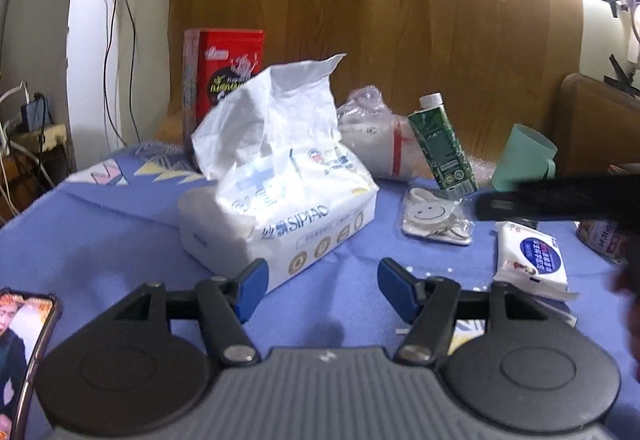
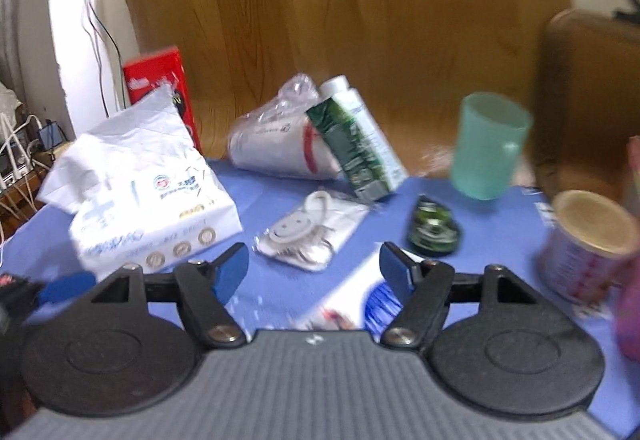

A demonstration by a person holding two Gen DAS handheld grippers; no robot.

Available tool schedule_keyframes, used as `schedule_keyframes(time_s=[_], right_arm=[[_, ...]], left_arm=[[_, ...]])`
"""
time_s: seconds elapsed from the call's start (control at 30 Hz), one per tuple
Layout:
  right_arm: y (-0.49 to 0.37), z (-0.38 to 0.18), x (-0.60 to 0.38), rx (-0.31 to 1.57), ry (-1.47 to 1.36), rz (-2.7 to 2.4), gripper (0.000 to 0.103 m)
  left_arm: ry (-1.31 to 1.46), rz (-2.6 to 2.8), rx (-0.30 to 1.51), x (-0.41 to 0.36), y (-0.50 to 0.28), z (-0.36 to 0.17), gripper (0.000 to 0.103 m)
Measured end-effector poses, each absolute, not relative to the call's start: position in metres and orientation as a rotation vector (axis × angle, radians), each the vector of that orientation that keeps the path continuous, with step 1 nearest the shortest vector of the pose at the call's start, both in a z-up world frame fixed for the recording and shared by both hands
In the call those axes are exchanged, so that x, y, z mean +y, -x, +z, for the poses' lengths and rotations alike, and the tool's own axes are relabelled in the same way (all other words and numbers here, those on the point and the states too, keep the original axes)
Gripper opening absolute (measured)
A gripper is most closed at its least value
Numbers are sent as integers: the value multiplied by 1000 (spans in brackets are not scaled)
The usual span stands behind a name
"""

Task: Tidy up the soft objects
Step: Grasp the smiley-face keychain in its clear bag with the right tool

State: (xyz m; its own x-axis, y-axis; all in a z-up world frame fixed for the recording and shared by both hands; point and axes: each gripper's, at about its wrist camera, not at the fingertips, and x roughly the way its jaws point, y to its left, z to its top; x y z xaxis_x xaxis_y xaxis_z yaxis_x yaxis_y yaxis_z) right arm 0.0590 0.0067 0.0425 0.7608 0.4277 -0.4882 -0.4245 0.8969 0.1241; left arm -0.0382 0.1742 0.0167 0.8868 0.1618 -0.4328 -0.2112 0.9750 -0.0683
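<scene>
A wooden headboard-like panel rises behind a surface covered with a blue patterned cloth (image 1: 120,224), with cables hanging down the pale wall off its left edge. Near the middle of the cloth, toward its left side, lies the big white soft pack of tissues (image 1: 280,208), a crumpled sheet standing up out of its top slot. Behind it, at the back edge, a red cardboard box (image 1: 228,68) stands upright. To the right of that a clear plastic bag of white paper cups (image 1: 376,144) lies on its side, and a green drink carton with a white cap (image 1: 440,144) leans tilted against it. In front of the carton rests a small clear packet with a white smiley-face piece (image 1: 436,216) inside. A mint-green plastic cup (image 1: 524,160) stands toward the back right corner, and a small white pack of wet wipes with a blue label (image 1: 528,260) lies near the right edge.

My left tongs (image 1: 320,290) hover just in front of the tissue pack, blue pads apart, with nothing between them; the left pad overlaps the pack's near corner in view, though I cannot tell if it touches. My right tongs (image 2: 314,274) are also apart and empty, held above the wet wipes pack, which blurs below them. In the right view a dark green crushed wrapper (image 2: 434,230) lies beside the smiley packet, and a round tin with a tan lid (image 2: 588,240) sits at the right edge. A phone with a lit screen (image 1: 24,352) rests at the near left corner.
</scene>
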Motion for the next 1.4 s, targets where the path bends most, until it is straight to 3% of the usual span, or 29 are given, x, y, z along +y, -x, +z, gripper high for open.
schedule_keyframes(time_s=[0.1,0.3,0.37,0.47,0.8,0.93,1.07,1.4], right_arm=[[-92,35,29,582,27,444,77],[-149,10,49,720,-19,434,94],[-148,7,58,709,66,429,85],[-134,8,51,701,93,453,81],[-34,9,20,631,217,690,80],[6,11,6,591,258,758,80],[46,10,-18,568,281,787,80],[77,1,-100,550,129,550,81]], left_arm=[[132,191,435,176,36,16,63],[173,182,433,182,36,16,63],[182,179,432,183,36,16,63],[205,175,434,187,35,16,64],[221,188,450,189,33,16,65],[176,197,468,181,30,16,72],[123,209,492,173,27,16,72],[23,269,536,157,22,14,72]])
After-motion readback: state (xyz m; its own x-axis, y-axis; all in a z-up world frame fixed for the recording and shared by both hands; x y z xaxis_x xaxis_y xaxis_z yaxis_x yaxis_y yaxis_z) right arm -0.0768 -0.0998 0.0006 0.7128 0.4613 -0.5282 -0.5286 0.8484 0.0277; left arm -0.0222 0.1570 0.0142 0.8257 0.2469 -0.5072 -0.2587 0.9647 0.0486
